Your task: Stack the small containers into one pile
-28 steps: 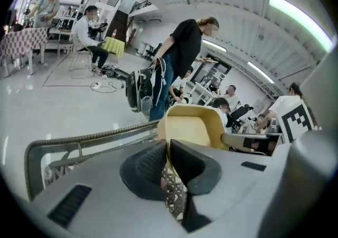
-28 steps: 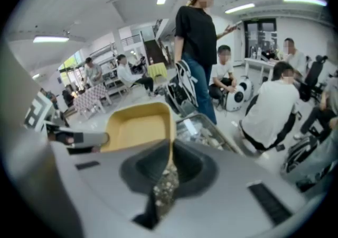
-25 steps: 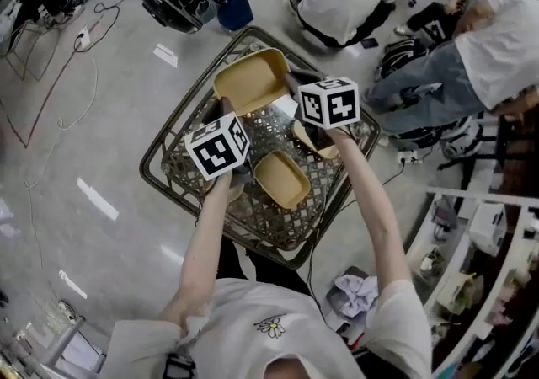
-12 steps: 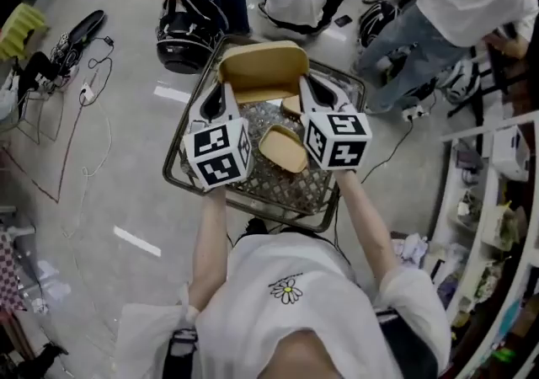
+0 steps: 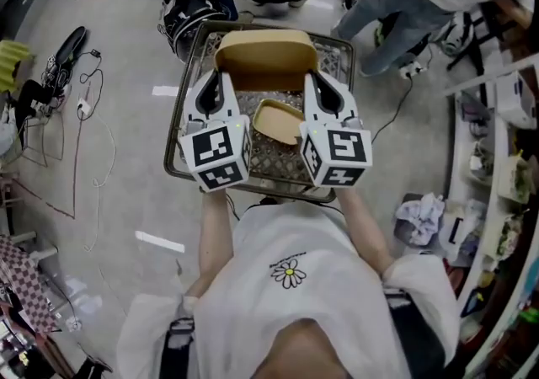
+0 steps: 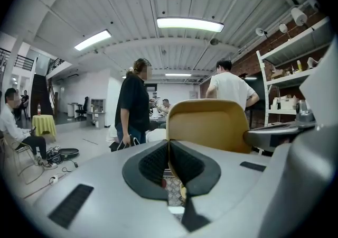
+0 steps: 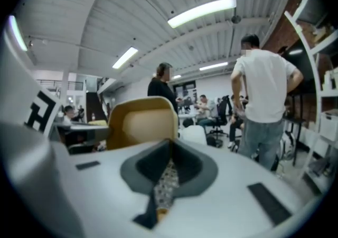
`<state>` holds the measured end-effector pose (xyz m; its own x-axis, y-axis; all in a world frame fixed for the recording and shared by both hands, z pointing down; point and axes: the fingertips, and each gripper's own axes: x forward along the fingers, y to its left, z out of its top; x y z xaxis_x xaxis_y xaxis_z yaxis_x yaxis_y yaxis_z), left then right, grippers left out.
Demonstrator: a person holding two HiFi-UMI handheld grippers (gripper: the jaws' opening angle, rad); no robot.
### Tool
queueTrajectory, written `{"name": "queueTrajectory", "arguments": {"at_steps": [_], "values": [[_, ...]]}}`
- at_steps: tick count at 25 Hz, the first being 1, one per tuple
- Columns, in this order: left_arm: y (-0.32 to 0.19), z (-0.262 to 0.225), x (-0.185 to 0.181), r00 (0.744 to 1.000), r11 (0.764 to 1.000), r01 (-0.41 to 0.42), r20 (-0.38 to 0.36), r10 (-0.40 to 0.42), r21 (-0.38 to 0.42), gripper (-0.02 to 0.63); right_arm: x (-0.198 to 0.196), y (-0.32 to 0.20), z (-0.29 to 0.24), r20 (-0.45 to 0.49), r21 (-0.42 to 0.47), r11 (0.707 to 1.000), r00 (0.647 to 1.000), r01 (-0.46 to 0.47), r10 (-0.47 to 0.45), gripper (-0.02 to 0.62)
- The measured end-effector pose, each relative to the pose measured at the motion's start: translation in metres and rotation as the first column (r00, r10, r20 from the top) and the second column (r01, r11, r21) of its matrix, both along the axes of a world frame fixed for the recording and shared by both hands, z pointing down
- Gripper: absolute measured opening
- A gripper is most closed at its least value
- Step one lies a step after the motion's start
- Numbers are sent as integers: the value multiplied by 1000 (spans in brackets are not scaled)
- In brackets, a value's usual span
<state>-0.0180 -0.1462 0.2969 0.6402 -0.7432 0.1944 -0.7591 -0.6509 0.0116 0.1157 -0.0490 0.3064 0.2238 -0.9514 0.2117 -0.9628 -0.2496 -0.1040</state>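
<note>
Gripping looks two-handed here: the large container [image 5: 265, 61] hangs between the two sets of fingers, its hollow side turned back toward the person. The left gripper [image 6: 169, 144] has its fingers [image 6: 153, 163] pressed together on a thin tan sliver, which I take to be that container's side rim. In that view the container [image 6: 208, 126] rises just beyond and to the right of the fingertips. The right gripper [image 7: 170, 144] also has its fingers [image 7: 143, 165] closed at the tips. The container's [image 7: 141, 123] near edge runs into their seam from the left, so I judge they pinch the opposite rim.

From the head view, the left gripper [image 5: 222, 81] and right gripper [image 5: 313, 82] flank the container. A small container [image 5: 276, 120] lies below and between the fingers, on the woven surface of the basket [image 5: 271, 162].

Both containers look like thin moulded shells, so probably light, smooth and a little springy. A rim pinch should carry the weight, though a thin wall may bow or slip if only one side takes the load. The small container is best taken by its raised rim at one short end, not by the sloping wall.
</note>
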Motion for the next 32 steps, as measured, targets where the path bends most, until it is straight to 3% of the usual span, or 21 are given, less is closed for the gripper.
{"name": "queueTrajectory", "arguments": {"at_steps": [9,15,23,32], "values": [[-2,4,12,999,999,-34,31,34,1,32,7,5,7,36,-9,999,998,-41,41,40],[-6,18,33,984,993,-119,136,118,0,32,16,12,33,143,-96,993,986,-68,81,40],[-2,90,65,918,948,-231,273,287,-219,32,27,33,104,312,-284,956,936,-70,161,40],[10,193,64,809,860,-204,415,417,-468,32,9,55,197,475,-494,870,837,-1,271,41]]}}
